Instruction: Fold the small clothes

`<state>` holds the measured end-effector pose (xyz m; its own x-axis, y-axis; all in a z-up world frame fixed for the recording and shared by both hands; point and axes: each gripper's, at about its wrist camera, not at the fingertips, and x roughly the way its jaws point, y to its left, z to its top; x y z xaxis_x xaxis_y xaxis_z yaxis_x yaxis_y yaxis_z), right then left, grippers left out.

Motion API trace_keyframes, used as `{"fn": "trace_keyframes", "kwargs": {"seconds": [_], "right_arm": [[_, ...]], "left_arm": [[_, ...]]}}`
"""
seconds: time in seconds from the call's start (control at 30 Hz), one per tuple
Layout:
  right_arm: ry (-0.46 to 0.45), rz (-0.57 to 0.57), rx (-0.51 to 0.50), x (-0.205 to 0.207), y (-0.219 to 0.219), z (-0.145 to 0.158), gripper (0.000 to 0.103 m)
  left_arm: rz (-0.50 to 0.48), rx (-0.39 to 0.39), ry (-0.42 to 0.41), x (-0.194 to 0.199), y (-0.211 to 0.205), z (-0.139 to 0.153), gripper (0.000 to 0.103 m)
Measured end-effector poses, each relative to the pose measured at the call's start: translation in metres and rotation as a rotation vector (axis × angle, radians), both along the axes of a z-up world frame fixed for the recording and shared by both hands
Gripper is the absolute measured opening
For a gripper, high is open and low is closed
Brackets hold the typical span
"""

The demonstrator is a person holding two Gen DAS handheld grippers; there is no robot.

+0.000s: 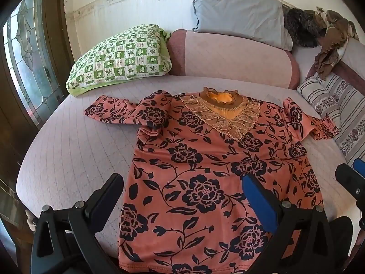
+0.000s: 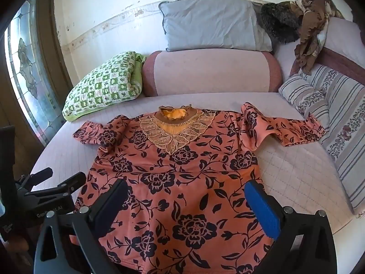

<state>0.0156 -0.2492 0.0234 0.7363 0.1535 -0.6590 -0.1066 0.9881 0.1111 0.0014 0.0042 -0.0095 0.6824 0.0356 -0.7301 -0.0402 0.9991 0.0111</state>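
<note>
A salmon-pink top with dark flowers (image 1: 205,159) (image 2: 182,178) lies spread flat, front up, on the lilac bed sheet (image 1: 75,150) (image 2: 296,173). Its lace collar (image 1: 223,111) (image 2: 175,127) points away from me and both sleeves stretch sideways. My left gripper (image 1: 182,196) hovers open above the lower left part of the top, nothing between its fingers. My right gripper (image 2: 186,203) stands open over the lower middle of the top, also with nothing in it. The left gripper (image 2: 61,182) shows at the left edge of the right wrist view, and the right gripper's fingertips (image 1: 351,180) at the right edge of the left wrist view.
A green checked pillow (image 1: 118,57) (image 2: 105,82) lies behind the top on the left. A pink bolster (image 1: 232,57) (image 2: 209,73) and a grey pillow (image 1: 237,11) (image 2: 212,22) sit at the back. Striped cushions (image 1: 337,107) (image 2: 337,114) and a brown garment (image 2: 310,34) lie at the right. A glass door (image 1: 25,52) stands left.
</note>
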Motion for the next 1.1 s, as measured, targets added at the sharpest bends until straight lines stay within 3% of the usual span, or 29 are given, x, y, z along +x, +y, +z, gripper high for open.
{"fn": "trace_keyframes", "kwargs": {"seconds": [1.1], "right_arm": [[-0.018,0.004,-0.003,0.0011,0.0028,0.0049,0.103]], "left_arm": [[0.002,-0.001,0.015,0.0032,-0.0013,-0.0032,0.103]]}}
